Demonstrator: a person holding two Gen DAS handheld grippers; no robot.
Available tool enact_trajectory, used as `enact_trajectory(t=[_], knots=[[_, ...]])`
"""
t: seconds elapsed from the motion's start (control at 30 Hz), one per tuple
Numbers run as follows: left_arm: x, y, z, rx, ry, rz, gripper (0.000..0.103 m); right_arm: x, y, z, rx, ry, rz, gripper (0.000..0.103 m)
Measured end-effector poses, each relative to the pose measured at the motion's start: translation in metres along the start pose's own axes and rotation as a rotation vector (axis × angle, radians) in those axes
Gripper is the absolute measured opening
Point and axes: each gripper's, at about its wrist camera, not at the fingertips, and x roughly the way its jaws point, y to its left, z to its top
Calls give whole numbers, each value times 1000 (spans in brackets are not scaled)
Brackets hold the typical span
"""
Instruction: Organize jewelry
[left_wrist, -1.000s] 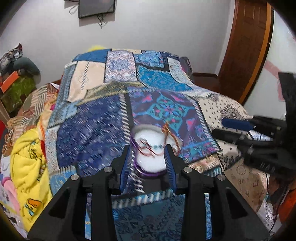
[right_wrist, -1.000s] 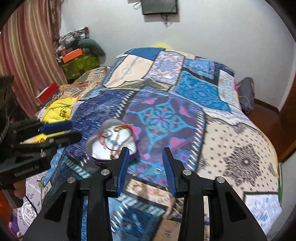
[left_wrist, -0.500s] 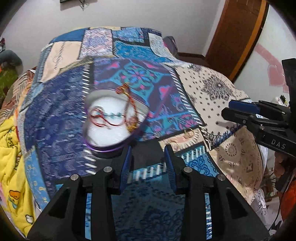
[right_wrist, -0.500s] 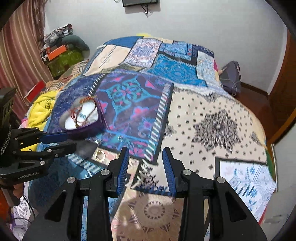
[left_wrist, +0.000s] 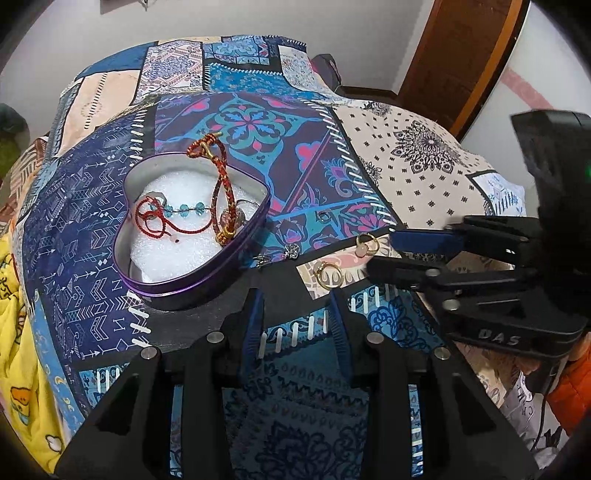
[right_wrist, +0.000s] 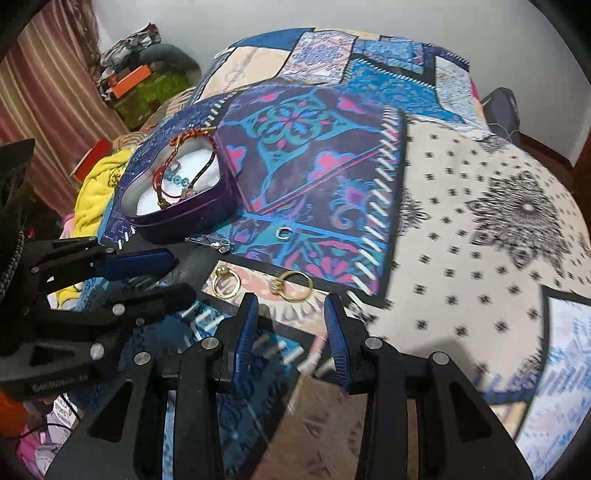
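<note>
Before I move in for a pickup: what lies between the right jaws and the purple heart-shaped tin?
Two gold rings on the patchwork quilt, then a small silver piece by the tin, in the right wrist view.

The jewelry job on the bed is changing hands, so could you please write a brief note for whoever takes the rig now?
Left claw: open, empty, just below the heart tin.
Right claw: open, empty, right over the nearer gold ring.
Done: braided bracelet, red cord and blue beads sit in the tin.
Left: both gold rings, second, a silver ring and small silver pieces lie loose on the quilt.
</note>
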Motion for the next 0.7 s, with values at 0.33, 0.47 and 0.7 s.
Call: enact_trajectory(t=[0.33,0.47,0.7], knots=[[9,-6,1,34,4,-29,35,6,3,1,-41,-25,-3,23],[14,-12,4,55,4,-29,35,5,6,1,-56,-34,-18,22],[23,-22,10,84,-6,-18,35,-1,-3,-1,-35,-25,-28,8]])
